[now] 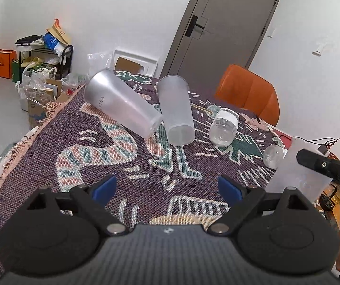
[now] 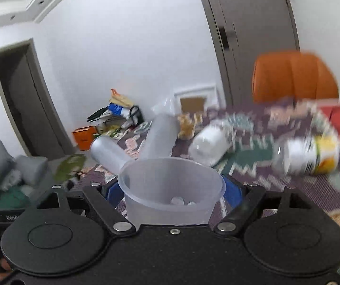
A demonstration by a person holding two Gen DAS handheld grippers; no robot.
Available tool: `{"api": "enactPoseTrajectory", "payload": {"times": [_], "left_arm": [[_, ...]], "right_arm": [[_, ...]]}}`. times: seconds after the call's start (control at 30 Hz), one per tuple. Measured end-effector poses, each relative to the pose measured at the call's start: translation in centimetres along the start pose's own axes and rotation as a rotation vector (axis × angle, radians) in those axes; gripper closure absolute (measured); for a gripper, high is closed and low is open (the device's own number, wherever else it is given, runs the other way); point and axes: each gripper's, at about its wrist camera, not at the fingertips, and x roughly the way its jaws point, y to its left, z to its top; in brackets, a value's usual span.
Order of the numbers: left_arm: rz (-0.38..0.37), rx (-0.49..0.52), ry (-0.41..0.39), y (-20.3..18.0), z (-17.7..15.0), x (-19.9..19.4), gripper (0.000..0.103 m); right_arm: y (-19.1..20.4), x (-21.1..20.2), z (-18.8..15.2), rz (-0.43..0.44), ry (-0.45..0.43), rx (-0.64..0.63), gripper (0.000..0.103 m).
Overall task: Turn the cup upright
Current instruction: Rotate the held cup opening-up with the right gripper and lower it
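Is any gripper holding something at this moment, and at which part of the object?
The right gripper holds a translucent plastic cup, mouth up, by its side wall just below the rim. The left gripper is open and holds nothing.

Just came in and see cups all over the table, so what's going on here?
A person is righting tipped cups with two handheld grippers. The right gripper is shut on a translucent plastic cup, held with its mouth up. The left gripper hangs open over the patterned tablecloth, holding nothing. Two frosted tall cups lie on their sides, touching, beside two toppled clear jars.
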Motion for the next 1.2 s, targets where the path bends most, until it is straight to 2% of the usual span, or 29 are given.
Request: {"api": "enactPoseTrajectory", "payload": {"times": [0.33, 0.43, 0.5, 0.57, 0.67, 0.73, 0.97, 1.03, 1.2], "left_arm": [[0.014, -0.030, -0.022, 1.6, -0.2, -1.1, 0.012], [0.021, -0.042, -0.022, 2.2, -0.2, -1.2, 0.012], [0.025, -0.048, -0.021, 2.5, -0.3, -1.3, 0.012], [0.028, -0.047, -0.022, 2.7, -0.3, -1.4, 0.012], [0.032, -0.041, -0.029, 2.6, -0.3, -1.6, 0.012], [0.035, -0.030, -0.035, 2.4, -0.4, -1.8, 0.012], [0.032, 0.027, -0.051, 0.8, -0.6, -2.6, 0.011], [0.028, 0.046, -0.062, 0.2, -0.7, -3.1, 0.008], [0.023, 0.112, -0.098, -1.7, -1.2, -4.5, 0.006]], "right_arm": [[3.7, 0.9, -0.5, -0.111, -0.084, -0.224, 0.023], [4.5, 1.5, -1.0, -0.124, -0.075, -0.247, 0.022], [4.7, 1.7, -1.3, -0.124, -0.069, -0.258, 0.021], [5.2, 1.7, -1.5, -0.126, -0.068, -0.277, 0.014], [5.3, 1.4, -1.9, -0.113, -0.039, -0.273, 0.003], [5.0, 1.3, -2.0, -0.100, -0.012, -0.254, 0.000], [4.3, 0.0, -2.6, -0.058, 0.037, -0.189, 0.000], [4.1, -0.5, -2.9, -0.046, 0.049, -0.176, 0.000], [3.3, -2.1, -3.5, -0.031, 0.062, -0.136, 0.000]]}}
